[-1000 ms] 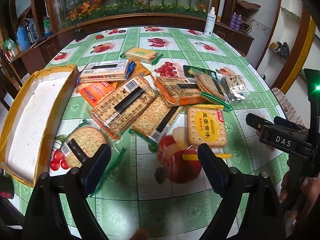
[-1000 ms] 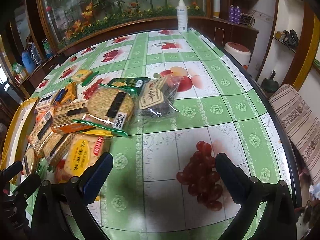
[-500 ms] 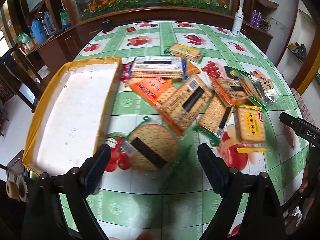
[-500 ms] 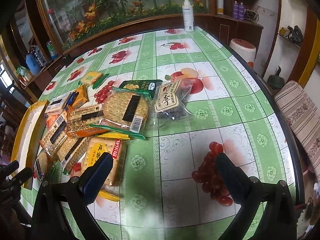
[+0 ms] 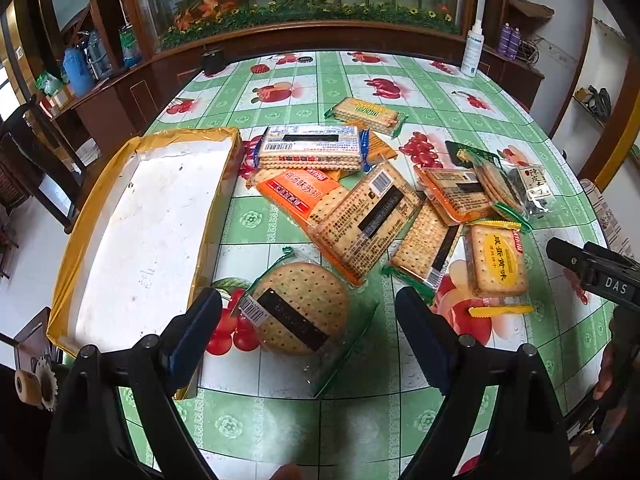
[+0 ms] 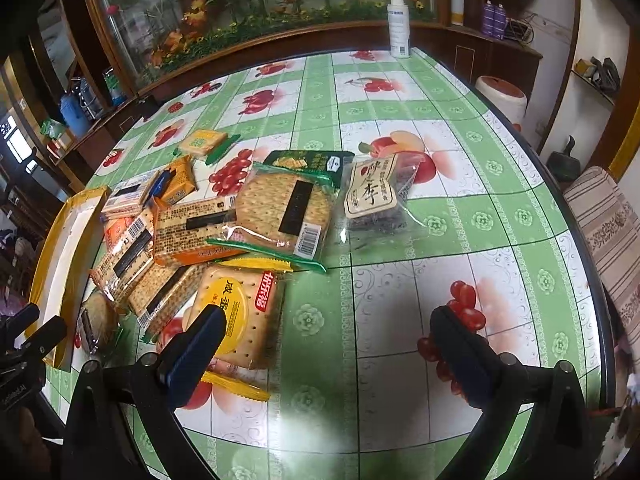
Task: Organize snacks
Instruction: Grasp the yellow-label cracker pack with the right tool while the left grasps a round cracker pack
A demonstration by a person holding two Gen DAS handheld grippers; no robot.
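Observation:
Several cracker packets lie heaped on the green fruit-print tablecloth (image 5: 280, 408). A round cracker packet (image 5: 298, 308) lies nearest, just ahead of my left gripper (image 5: 308, 322), which hangs open above the table with nothing between its fingers. To its left sits a shallow white tray with a yellow rim (image 5: 148, 236). A square yellow-label cracker pack (image 5: 498, 266) lies to the right. In the right wrist view that yellow-label pack (image 6: 240, 320) lies by the left finger of my open right gripper (image 6: 326, 344), which holds nothing. A dark dried-fruit bag (image 6: 376, 196) lies farther back.
A white spray bottle (image 6: 398, 24) stands at the table's far edge by a wooden planter ledge. A striped chair cushion (image 6: 612, 236) sits off the table's right edge. A dark chair (image 5: 36, 160) stands left of the tray. The table's curved edge (image 6: 592, 256) runs close on the right.
My left gripper has swung to the left, so the round cracker packet and the tray now sit in front of it. The right gripper's view has shifted only slightly, toward the yellow-label pack.

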